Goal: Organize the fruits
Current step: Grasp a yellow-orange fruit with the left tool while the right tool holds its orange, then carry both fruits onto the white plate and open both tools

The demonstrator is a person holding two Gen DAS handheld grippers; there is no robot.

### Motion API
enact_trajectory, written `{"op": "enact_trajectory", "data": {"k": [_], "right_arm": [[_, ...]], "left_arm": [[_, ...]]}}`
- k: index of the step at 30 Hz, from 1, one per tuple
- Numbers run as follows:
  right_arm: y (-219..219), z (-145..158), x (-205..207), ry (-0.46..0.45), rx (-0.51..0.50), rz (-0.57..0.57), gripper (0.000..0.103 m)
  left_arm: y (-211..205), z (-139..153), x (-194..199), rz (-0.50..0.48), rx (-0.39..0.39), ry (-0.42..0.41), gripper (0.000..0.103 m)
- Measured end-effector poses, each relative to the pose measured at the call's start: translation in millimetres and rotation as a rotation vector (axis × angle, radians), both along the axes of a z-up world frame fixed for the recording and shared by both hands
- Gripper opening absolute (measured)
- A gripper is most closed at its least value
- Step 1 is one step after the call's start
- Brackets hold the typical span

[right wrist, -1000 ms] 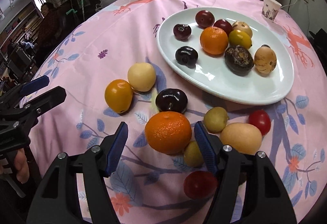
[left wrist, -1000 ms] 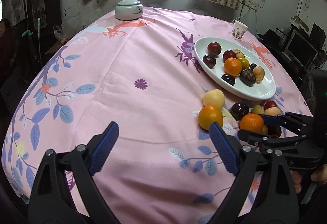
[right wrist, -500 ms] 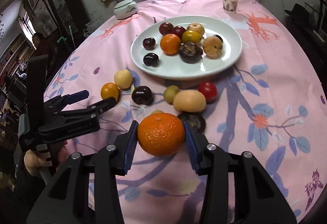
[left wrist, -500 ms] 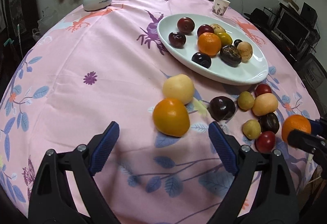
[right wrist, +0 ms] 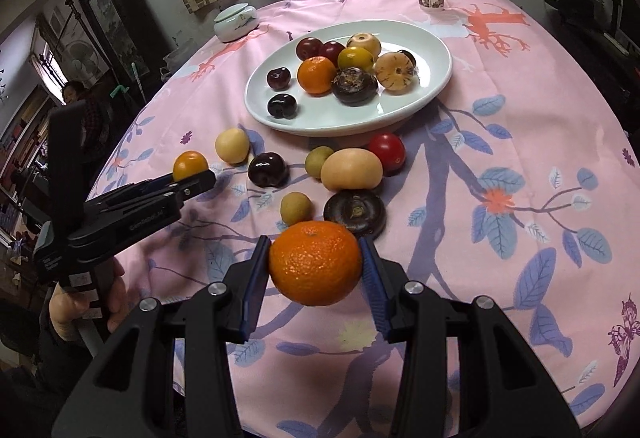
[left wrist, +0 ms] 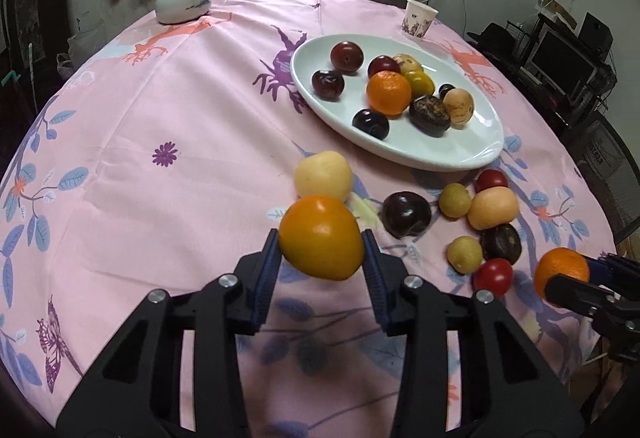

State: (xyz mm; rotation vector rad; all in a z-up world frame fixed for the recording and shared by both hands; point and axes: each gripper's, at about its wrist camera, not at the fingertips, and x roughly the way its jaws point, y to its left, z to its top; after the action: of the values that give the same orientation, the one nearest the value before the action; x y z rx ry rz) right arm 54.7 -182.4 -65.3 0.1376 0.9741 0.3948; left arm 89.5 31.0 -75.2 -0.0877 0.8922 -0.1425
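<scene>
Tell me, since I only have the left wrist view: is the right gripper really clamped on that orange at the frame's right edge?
Observer: Yes. In the right wrist view the right gripper, whose jaws have just been closing, presses both pads on the orange, apparently lifted off the tablecloth.
Operator: Who holds the left gripper?
Observer: A bare hand grips its handle. The left gripper has just closed its jaws on a yellow-orange fruit.
Operator: Anyone else around?
Observer: A person stands in the background at that view's left edge.
</scene>
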Motion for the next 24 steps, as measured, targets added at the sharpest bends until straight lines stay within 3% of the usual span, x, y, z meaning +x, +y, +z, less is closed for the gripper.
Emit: {"op": "enact_trajectory", "data": {"k": [7, 24], "right_arm": [[10.8, -0.6, -0.7, 0.004, 0.000, 0.018, 0.045], [10.4, 6.3, -6.5, -0.018, 0.002, 0.015, 0.045]], "left_arm": [[-11.6, 27.0, -31.9, -0.071, -0.033, -0.053, 0.040], [-22.9, 25.8, -42.2, -0.117, -0.030, -0.043, 0.040]]}}
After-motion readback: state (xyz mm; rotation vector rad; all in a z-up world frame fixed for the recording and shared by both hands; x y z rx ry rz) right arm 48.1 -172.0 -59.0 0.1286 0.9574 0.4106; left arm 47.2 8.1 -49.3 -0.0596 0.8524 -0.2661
